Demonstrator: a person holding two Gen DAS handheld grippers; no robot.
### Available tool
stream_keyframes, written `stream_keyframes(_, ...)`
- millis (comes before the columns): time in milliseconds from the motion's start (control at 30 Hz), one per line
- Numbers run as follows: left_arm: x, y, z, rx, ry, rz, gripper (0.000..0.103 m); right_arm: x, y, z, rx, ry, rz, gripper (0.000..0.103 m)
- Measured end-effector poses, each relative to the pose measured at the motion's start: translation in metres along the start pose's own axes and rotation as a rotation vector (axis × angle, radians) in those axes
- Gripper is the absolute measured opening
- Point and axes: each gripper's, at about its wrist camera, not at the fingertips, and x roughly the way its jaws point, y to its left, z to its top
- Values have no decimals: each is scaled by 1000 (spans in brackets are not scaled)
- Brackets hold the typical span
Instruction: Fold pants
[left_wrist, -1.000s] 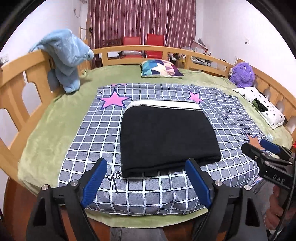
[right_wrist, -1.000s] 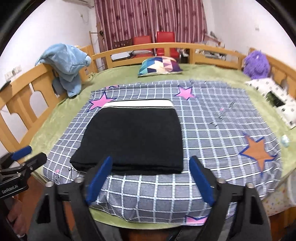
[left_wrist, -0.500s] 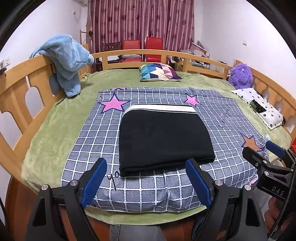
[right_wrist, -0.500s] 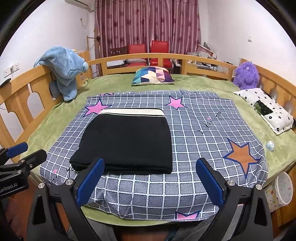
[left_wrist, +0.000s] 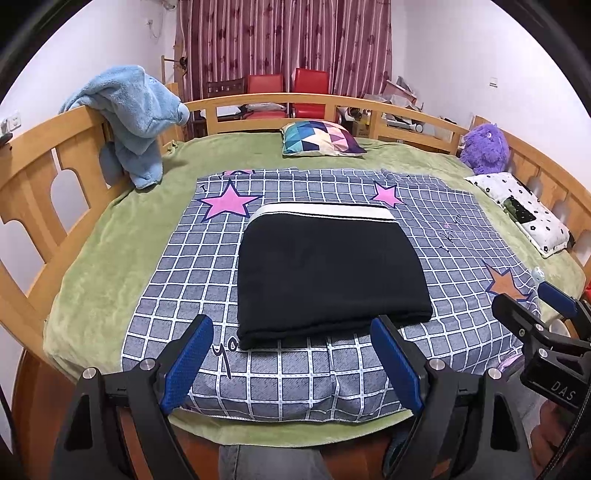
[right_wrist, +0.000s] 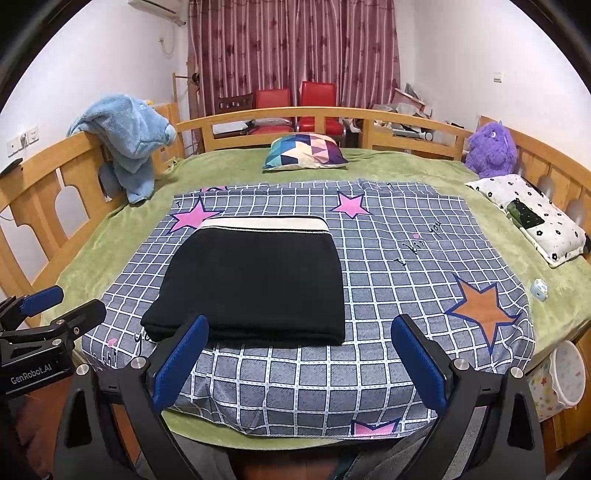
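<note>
Lying already folded into a neat black block on the checked sheet (left_wrist: 177, 295) of the bed, pants (left_wrist: 328, 273) looking done, left tongs (left_wrist: 291, 362) and right tongs (right_wrist: 299, 358) hanging wide open, holding nothing.

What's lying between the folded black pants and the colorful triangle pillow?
In the right wrist view, only bedding: the grid-patterned sheet with a pink star, then bare green blanket between the pants and the pillow.

Bed (left_wrist: 33, 206): green blanket (left_wrist: 110, 258) covers it. Checked sheet (left_wrist: 184, 280) lies centred on the blanket; patterned cushion (left_wrist: 321, 138) behind the sheet; spotted pillow (left_wrist: 524, 210) right of the sheet.
</note>
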Motion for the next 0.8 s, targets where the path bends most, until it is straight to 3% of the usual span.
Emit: stream_keyframes(800, -4, -1, 0, 4, 9, 32, 87, 0, 14, -2, 0, 23, -2, 98)
